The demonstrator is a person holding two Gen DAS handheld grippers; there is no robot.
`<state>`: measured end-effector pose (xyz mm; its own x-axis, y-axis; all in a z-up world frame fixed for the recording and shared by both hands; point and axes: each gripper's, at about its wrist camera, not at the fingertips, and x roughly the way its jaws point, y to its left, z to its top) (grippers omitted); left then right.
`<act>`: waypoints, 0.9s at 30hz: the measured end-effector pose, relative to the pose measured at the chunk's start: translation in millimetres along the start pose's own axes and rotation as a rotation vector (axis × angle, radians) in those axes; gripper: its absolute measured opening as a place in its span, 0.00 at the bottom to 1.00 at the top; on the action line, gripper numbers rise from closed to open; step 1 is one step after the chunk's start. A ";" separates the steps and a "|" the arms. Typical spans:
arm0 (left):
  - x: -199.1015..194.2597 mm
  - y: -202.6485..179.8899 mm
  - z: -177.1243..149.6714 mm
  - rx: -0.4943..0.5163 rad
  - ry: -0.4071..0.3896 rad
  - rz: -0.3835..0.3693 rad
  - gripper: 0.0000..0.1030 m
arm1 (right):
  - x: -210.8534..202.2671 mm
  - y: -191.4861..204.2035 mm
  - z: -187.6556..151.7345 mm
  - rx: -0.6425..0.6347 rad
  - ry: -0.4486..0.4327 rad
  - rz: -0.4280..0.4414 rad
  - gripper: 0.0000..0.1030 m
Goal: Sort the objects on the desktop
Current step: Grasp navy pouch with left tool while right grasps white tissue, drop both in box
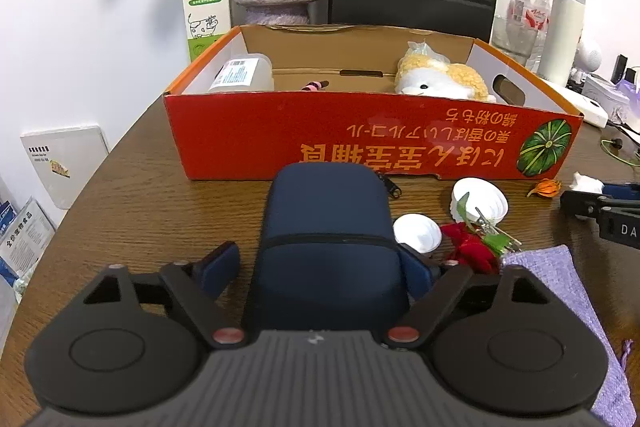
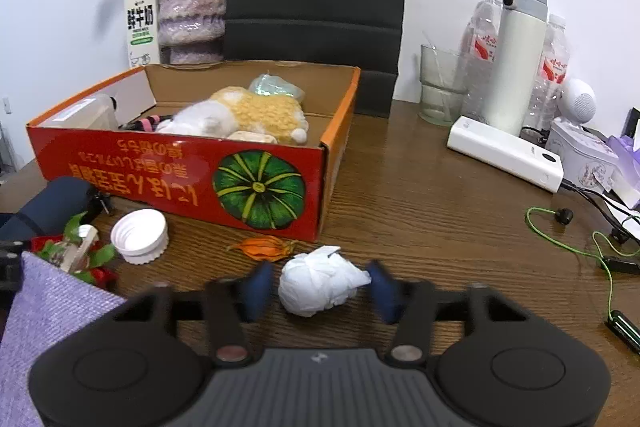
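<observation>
The navy zip case (image 1: pixel 326 239) lies on the desk (image 1: pixel 132 195) just before the near wall of the orange cardboard box (image 1: pixel 280 131), between the fingers of the left gripper (image 1: pixel 320 267). Its right pad touches the case's side; the left pad stands clear, so the jaws are apart, not yet clamped. Toward the desk's right edge, the right gripper (image 2: pixel 320 289) brackets a crumpled white paper ball (image 2: pixel 320 283): the right pad meets a paper tip, the left shows a slim gap, so no firm pinch yet. Both lie lengthwise between the fingers, likely for a lift into the box. Beyond lie two white caps (image 1: pixel 478 201), a dried orange husk (image 2: pixel 264 247) and a red flower (image 1: pixel 472 247). Inside the box rest a plush toy (image 2: pixel 256 115) and a clear container (image 1: pixel 244 73), seemingly sorted already.
</observation>
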<state>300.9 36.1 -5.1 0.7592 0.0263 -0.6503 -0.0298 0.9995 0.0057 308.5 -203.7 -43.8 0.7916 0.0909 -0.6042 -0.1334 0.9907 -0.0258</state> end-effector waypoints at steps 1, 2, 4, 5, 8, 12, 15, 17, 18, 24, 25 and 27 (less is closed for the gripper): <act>-0.4 -0.4 -0.1 0.002 -0.002 -0.001 0.78 | -0.7 0.7 -0.3 -0.001 -0.001 0.008 0.28; -0.8 -0.8 -0.2 0.004 -0.005 -0.004 0.77 | -1.1 1.2 -0.8 -0.003 -0.003 0.013 0.25; -1.7 -0.9 -0.5 0.004 -0.009 -0.012 0.71 | -2.0 3.4 -1.5 -0.014 -0.006 0.012 0.24; -2.1 -0.8 -0.5 0.004 -0.011 -0.013 0.71 | -2.3 4.0 -1.7 -0.016 -0.006 0.015 0.23; -2.5 -0.8 -1.4 0.006 -0.017 -0.014 0.70 | -3.0 3.9 -2.1 -0.015 -0.006 0.020 0.22; -3.9 -0.5 -2.4 0.006 -0.025 -0.015 0.67 | -3.2 4.7 -2.3 -0.021 -0.007 0.018 0.21; -6.4 -0.5 -3.0 0.003 -0.034 -0.013 0.65 | -3.9 6.5 -3.1 -0.029 -0.010 0.006 0.21; -8.2 -1.3 -3.8 0.007 -0.044 -0.009 0.63 | -4.2 6.5 -3.3 -0.028 -0.010 0.001 0.21; -8.9 -1.3 -4.0 0.004 -0.047 -0.009 0.63 | -4.3 5.9 -3.4 -0.025 -0.010 -0.001 0.21; -19.2 3.0 -4.6 -0.024 -0.070 -0.023 0.63 | -4.2 3.1 -3.4 -0.013 -0.009 -0.003 0.21; -21.5 3.0 -4.2 -0.024 -0.079 -0.020 0.63 | -4.7 3.2 -3.8 -0.014 -0.009 -0.003 0.21; -25.7 2.8 -3.7 -0.026 -0.095 -0.019 0.63 | -5.7 3.3 -4.5 -0.013 -0.010 0.001 0.21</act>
<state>278.9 38.1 8.9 0.8181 0.0099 -0.5750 -0.0306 0.9992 -0.0262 300.9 -201.4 -44.1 0.7975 0.0926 -0.5962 -0.1418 0.9892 -0.0361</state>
